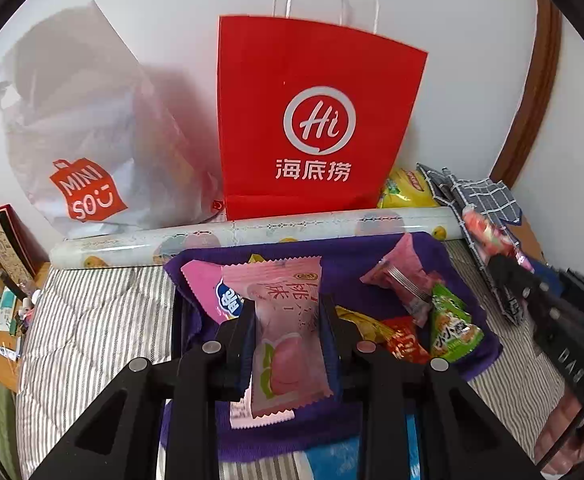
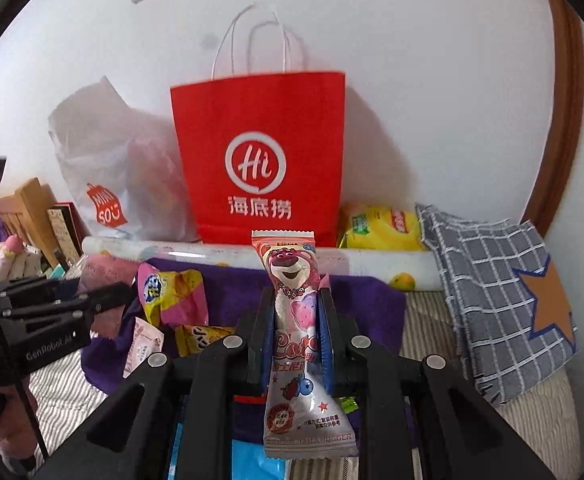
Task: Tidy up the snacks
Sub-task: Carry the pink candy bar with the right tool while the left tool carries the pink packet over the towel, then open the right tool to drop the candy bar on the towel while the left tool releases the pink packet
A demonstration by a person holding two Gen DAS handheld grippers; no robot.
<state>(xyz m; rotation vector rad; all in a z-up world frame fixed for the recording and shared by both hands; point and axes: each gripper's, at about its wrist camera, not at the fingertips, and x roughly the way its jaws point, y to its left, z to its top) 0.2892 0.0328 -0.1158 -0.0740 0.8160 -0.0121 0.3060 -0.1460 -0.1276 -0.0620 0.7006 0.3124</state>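
My left gripper point(image 1: 287, 312) is shut on a pink peach-print snack packet point(image 1: 287, 332), held above a purple cloth point(image 1: 356, 256) with several loose snack packets, among them a pink one point(image 1: 404, 280) and a green one point(image 1: 452, 328). My right gripper point(image 2: 296, 300) is shut on a long Lotso bear snack packet point(image 2: 296, 320), upright above the purple cloth point(image 2: 372, 304). The right gripper shows at the right of the left wrist view point(image 1: 532, 300), the left gripper at the left of the right wrist view point(image 2: 63, 300). A red paper bag point(image 1: 312, 120) point(image 2: 263, 160) stands behind.
A white Miniso plastic bag point(image 1: 91, 140) point(image 2: 119, 168) leans left of the red bag. A rolled printed sheet point(image 1: 251, 228) point(image 2: 372, 258) lies before the bags. A yellow chip bag point(image 2: 380, 224) and a checked grey cloth point(image 2: 492, 288) lie at right on striped bedding point(image 1: 91, 320).
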